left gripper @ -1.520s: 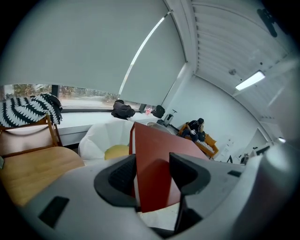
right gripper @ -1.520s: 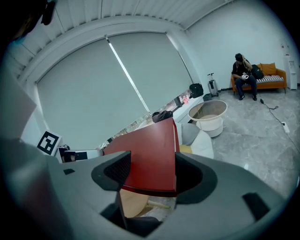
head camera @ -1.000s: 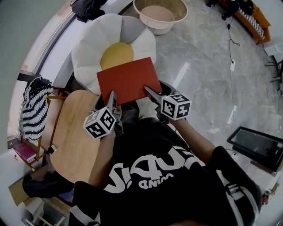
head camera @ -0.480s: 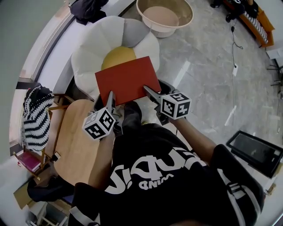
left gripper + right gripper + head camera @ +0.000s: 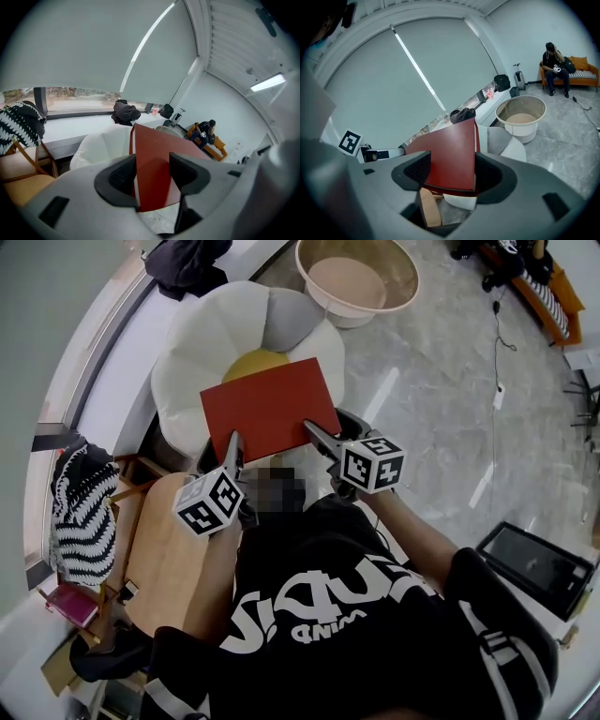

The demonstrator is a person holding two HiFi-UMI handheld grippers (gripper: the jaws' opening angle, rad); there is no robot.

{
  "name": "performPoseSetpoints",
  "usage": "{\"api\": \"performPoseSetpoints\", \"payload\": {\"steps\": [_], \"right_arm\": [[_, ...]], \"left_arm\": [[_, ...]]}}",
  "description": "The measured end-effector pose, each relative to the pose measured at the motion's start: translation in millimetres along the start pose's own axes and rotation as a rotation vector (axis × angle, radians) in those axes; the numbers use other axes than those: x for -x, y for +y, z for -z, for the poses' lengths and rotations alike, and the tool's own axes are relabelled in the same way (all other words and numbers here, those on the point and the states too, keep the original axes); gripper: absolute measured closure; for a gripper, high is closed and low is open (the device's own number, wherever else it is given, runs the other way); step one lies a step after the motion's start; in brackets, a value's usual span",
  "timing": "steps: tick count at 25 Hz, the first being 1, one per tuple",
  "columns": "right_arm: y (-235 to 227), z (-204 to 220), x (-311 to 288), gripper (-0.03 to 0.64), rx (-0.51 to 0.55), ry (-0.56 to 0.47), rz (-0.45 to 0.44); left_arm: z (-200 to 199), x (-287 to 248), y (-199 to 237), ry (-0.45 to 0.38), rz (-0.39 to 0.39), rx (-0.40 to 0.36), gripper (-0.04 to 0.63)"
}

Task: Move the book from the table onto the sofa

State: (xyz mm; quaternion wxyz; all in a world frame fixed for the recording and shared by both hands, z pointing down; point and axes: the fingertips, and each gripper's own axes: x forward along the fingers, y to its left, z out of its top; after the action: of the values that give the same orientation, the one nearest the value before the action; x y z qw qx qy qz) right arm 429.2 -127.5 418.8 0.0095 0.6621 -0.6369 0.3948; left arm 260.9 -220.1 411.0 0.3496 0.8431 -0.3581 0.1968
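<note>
A red book is held level in the air between both grippers, over the near edge of the white flower-shaped sofa with its yellow centre. My left gripper is shut on the book's near left edge, and my right gripper is shut on its near right edge. In the left gripper view the book stands edge-on between the jaws of the left gripper. The right gripper view has the book lying flat between the pads of the right gripper. The round wooden table lies below left, behind the grippers.
A beige basin stands on the floor beyond the sofa. A striped garment hangs on a wooden chair left of the table. A black bag sits on the window ledge. A dark screen lies on the floor at right. A person sits on an orange bench.
Both grippers have carried the book a little forward, away from the table and further over the sofa. The grip on it is unchanged.
</note>
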Motion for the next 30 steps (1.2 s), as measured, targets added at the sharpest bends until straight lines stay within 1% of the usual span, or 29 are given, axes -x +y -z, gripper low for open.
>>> {"api": "performPoseSetpoints", "payload": {"steps": [4,9,15,21,25,30], "right_arm": [[-7.0,-13.6,-23.5,0.327,-0.02,-0.009,0.006],[-21.2,-24.7,-47.5,0.326,-0.035,-0.011,0.011],[-40.2,-39.7,-79.5,0.327,-0.013,0.022,-0.014],[-54.0,-43.8,-117.4,0.326,0.027,0.071,-0.047],[-68.3,-43.7,-144.5,0.327,0.026,0.086,-0.064],[-83.5,-35.0,-182.4,0.327,0.036,0.092,-0.067]], "left_arm": [[-18.9,-23.9,7.3,0.006,0.006,-0.02,0.367],[-27.9,-52.1,14.3,0.013,-0.003,-0.02,0.367],[-35.4,-83.4,21.9,0.004,-0.039,0.014,0.367],[-26.8,-109.5,42.6,0.0,-0.092,0.087,0.367],[-26.0,-132.9,53.7,-0.004,-0.116,0.097,0.367],[-15.7,-162.9,78.1,-0.006,-0.14,0.131,0.367]]}}
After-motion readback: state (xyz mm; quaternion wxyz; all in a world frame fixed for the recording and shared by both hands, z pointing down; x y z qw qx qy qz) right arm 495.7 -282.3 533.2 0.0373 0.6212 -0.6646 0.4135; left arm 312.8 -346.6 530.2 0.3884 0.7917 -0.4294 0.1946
